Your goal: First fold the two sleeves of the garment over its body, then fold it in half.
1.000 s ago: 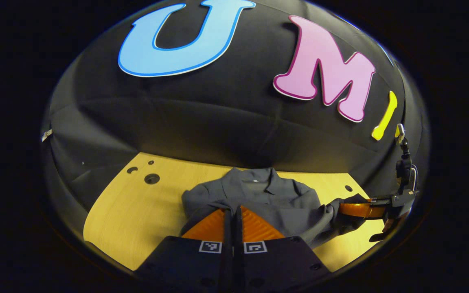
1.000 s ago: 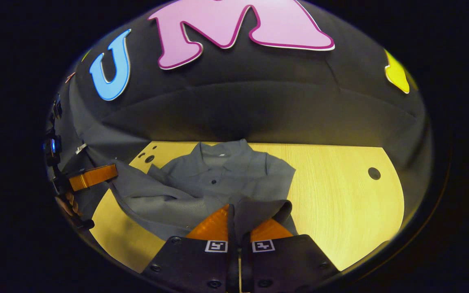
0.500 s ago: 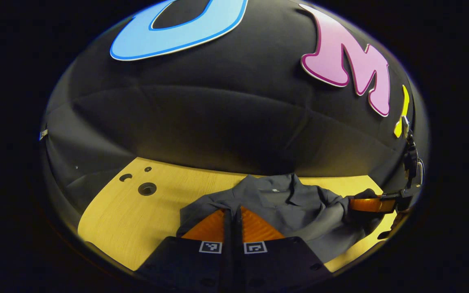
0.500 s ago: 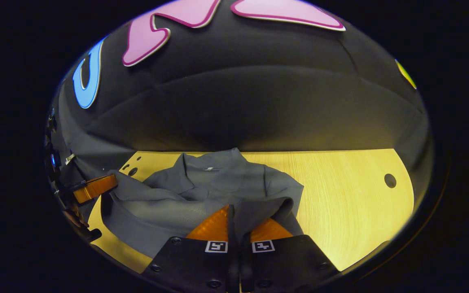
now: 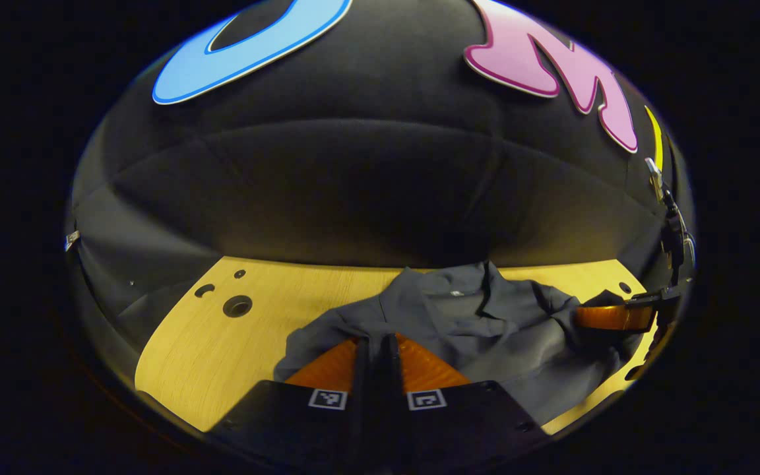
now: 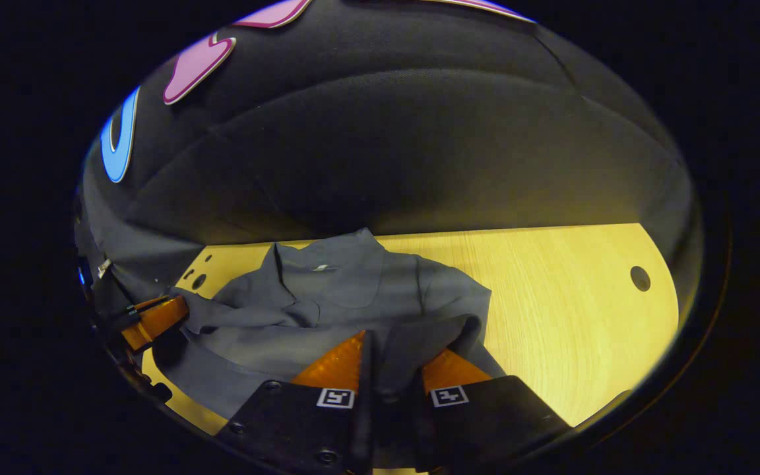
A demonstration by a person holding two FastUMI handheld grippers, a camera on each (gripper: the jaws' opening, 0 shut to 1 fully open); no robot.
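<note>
A grey collared garment (image 5: 479,323) lies bunched on the yellow wooden table (image 5: 221,343), with its collar at the far side. In the left gripper view, my left gripper (image 5: 375,340) stands at the garment's near left edge, its fingers slightly parted with cloth in the narrow gap. My right gripper (image 5: 611,316) is at the garment's right edge there. In the right gripper view, the garment (image 6: 340,290) has its lower part carried up over the body. My right gripper (image 6: 400,343) has its fingers parted, a fold of cloth lying between them. The left gripper (image 6: 156,315) is at the far left.
Round holes (image 5: 237,306) are cut in the tabletop left of the garment, and one more hole (image 6: 639,278) is at the right. Bare table (image 6: 565,297) stretches to the right of the garment. The black booth wall rises directly behind the table.
Both grippers carried the garment's lower edge forward toward the collar and sank lower. In the last half second both pairs of fingers moved apart, the right pair more.
</note>
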